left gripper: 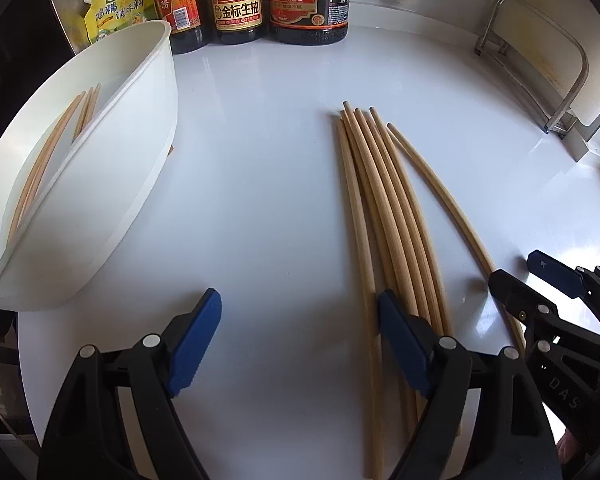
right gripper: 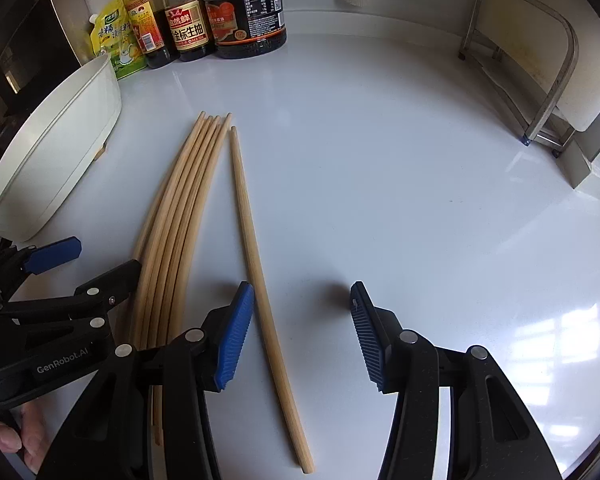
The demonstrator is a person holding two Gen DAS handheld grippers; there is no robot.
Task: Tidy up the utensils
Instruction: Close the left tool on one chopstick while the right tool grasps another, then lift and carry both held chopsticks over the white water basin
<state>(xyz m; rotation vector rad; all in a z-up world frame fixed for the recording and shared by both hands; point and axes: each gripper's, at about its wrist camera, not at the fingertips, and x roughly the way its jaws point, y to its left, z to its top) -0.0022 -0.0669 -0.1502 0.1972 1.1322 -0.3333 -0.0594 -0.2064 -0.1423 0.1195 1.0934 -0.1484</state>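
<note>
White tabletop (right gripper: 380, 140) with two claws held over a set of wooden chopsticks. Left claw (left gripper: 300, 344): jaws apart, nothing pressed between the blue pads; its right-hand finger (left gripper: 404, 344) lies over the near part of the chopstick bundle (left gripper: 384, 208), while bare tabletop shows in the gap between the fingers. Right claw (right gripper: 302, 332): jaws apart, with the single chopstick (right gripper: 256, 260) passing through the gap just beside its left finger (right gripper: 234, 336); whether that pad touches the stick cannot be told. The bundle, several sticks lying side by side and fanning slightly, rests flat on the tabletop; the single chopstick lies just to its right, apart from it at the far tips. White bin (left gripper: 100, 168): stands on the tabletop to the left of the bundle and holds a few more chopsticks (left gripper: 48, 160) along its inner wall. Back edge of the tabletop: a row of dark sauce bottles (left gripper: 236, 4) and a yellow seasoning pouch (left gripper: 116, 4). Far right: a metal rack (right gripper: 540, 80). In the right wrist view, part of a hand (right gripper: 16, 436) shows at the lower left, gripping the left claw's handle.
</note>
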